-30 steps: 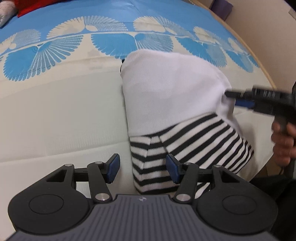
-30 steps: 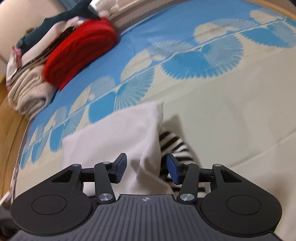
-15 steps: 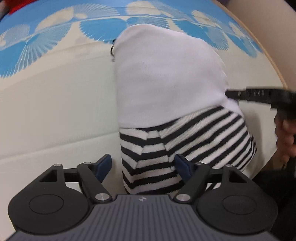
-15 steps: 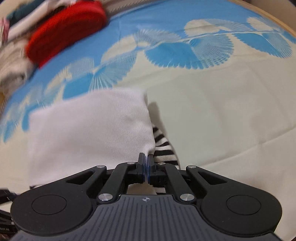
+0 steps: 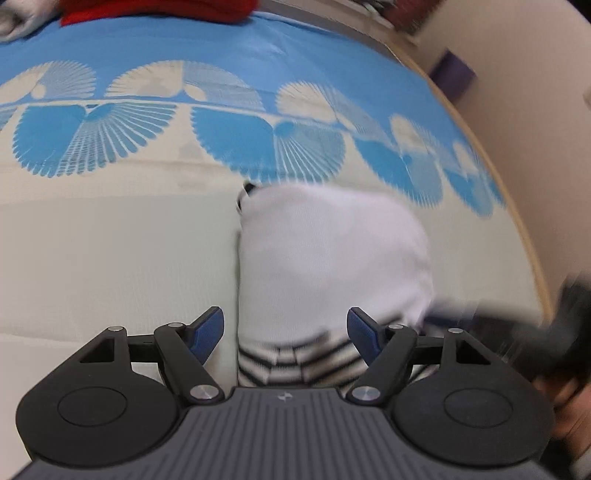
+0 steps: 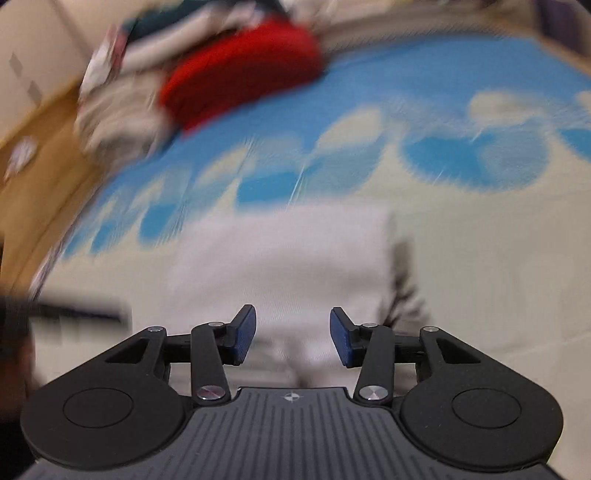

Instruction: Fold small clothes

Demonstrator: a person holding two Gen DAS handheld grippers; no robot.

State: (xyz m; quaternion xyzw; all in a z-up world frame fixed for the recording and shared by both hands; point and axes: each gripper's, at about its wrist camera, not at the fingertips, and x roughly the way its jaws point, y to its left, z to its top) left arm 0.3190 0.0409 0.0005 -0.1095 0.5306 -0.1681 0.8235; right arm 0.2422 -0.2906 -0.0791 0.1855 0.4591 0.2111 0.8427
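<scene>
A small folded garment (image 5: 332, 258), white with a black-and-white striped hem (image 5: 295, 363), lies flat on the cream and blue patterned cloth (image 5: 110, 240). My left gripper (image 5: 286, 332) is open and empty, its blue pads on either side of the striped hem's near edge. My right gripper (image 6: 292, 334) is open and empty just above the near edge of the white garment (image 6: 288, 254). The right gripper also shows as a dark blur at the right of the left wrist view (image 5: 517, 325). Both views are motion-blurred.
A pile of folded clothes with a red piece (image 6: 240, 70) on top sits at the far edge of the cloth; the red piece also shows in the left wrist view (image 5: 155, 9). The wooden table rim (image 5: 517, 206) curves along the right.
The right gripper, shut on the white garment's edge half a second ago, has opened and let go. Both grippers have pulled back from the garment, which now lies flat.
</scene>
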